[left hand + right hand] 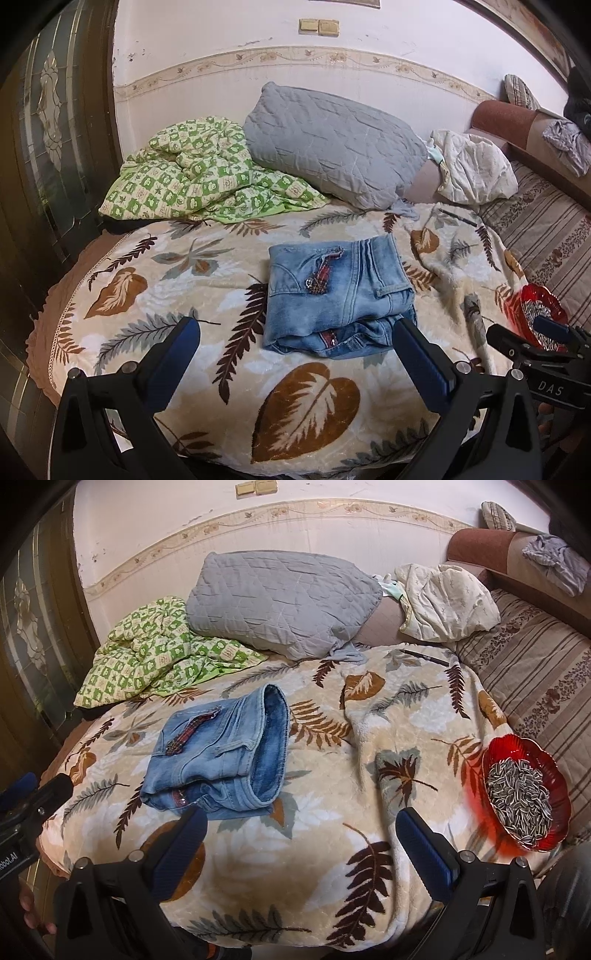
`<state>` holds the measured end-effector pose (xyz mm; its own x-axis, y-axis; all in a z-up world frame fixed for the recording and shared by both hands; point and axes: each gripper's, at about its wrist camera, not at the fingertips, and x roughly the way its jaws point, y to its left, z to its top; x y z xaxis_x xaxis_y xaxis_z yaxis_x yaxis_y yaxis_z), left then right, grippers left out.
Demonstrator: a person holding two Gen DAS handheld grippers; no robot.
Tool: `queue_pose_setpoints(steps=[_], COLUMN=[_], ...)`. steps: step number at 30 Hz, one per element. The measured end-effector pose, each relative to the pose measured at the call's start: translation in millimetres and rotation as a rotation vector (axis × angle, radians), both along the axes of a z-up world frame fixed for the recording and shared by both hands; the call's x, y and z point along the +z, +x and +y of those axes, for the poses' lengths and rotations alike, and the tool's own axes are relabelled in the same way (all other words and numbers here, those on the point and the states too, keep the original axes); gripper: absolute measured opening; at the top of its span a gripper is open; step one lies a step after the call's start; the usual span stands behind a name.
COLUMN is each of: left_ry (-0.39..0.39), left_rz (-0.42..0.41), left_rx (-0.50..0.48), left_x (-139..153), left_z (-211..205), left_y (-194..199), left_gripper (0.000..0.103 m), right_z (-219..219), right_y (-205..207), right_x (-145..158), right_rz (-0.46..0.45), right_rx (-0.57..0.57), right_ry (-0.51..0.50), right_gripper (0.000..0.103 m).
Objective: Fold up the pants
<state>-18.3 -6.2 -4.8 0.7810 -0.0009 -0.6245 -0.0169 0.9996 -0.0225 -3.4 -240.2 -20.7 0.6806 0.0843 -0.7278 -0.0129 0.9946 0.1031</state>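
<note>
Light blue denim pants point(340, 291) lie folded into a compact stack on the leaf-patterned blanket point(177, 295). In the right wrist view the pants point(218, 760) sit left of centre, with the waistband opening facing right. My left gripper point(295, 332) is open and empty, just in front of the pants' near edge. My right gripper point(301, 825) is open and empty, to the right of the pants above the blanket point(332, 849). The right gripper also shows at the right edge of the left wrist view point(546, 336), and the left gripper at the left edge of the right wrist view point(33, 794).
A red glass dish of sunflower seeds point(524, 794) sits at the blanket's right edge. A grey pillow point(280, 602), a green checked quilt point(155, 653) and a cream cloth bundle point(447, 602) lie at the back. A pen point(424, 657) lies near the pillow. A dark door point(48, 147) stands left.
</note>
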Motion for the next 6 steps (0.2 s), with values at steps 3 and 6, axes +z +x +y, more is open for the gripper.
queue_pose_setpoints(steps=[3,6], left_ry=[-0.051,-0.124], left_rz=[0.007,0.02], left_rx=[-0.018,-0.037], left_x=[1.4,3.7], left_z=[3.3,7.0], left_y=[1.4,5.2], left_gripper=[0.103,0.103], right_z=[-0.9,-1.6], right_y=[1.2,1.5], right_x=[-0.2,-0.6], right_rz=[0.0,0.0], right_rx=[0.002,0.001], right_ry=[0.0,0.001], right_gripper=[0.103,0.103])
